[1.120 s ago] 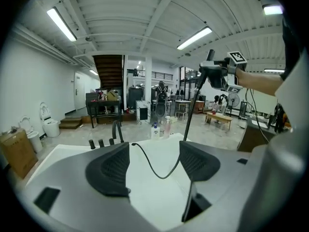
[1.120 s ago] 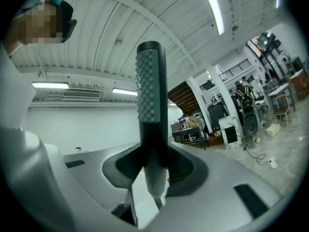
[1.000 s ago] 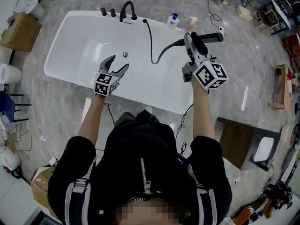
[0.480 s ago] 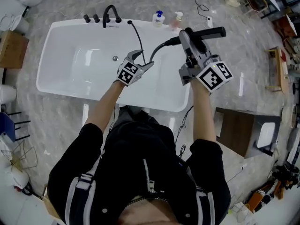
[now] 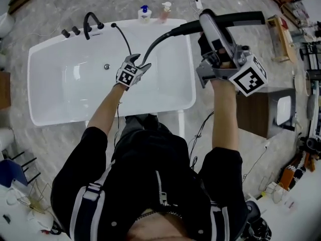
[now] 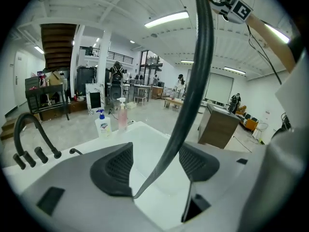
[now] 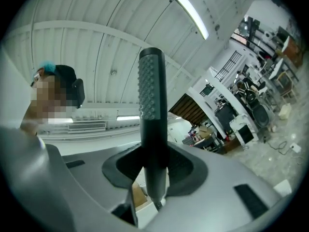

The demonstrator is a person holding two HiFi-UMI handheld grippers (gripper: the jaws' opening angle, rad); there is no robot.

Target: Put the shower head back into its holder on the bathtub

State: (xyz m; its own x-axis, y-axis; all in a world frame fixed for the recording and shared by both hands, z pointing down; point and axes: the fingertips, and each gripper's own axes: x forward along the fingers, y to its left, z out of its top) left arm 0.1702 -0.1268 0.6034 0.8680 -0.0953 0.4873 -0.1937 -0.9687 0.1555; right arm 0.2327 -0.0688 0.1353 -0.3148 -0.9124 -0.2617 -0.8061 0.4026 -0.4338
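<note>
My right gripper [image 5: 212, 24] is shut on the black stick shower head [image 5: 242, 18], held high above the tub's right end; in the right gripper view the shower head [image 7: 151, 95] stands up between the pads of the right gripper [image 7: 154, 170]. Its dark hose [image 5: 153, 43] runs down to the small black holder [image 5: 113, 25] on the white bathtub's [image 5: 33, 84] far rim. Over the tub, my left gripper [image 5: 140, 61] is open with the hose between its jaws. In the left gripper view the hose [image 6: 200, 71] crosses the left gripper [image 6: 155, 163], near the right pad.
A black faucet [image 5: 92, 20] and two knobs [image 5: 70, 32] sit on the far rim, left of the holder. A blue-and-white pump bottle [image 5: 144, 14] and a pink bottle [image 5: 164, 11] stand behind the rim. A brown cabinet [image 5: 253, 114] is right of the tub.
My right gripper has lifted the shower head higher, pulling the hose up. My left gripper has moved right, from over the tub's middle onto the hose, which now lies between its jaws.
</note>
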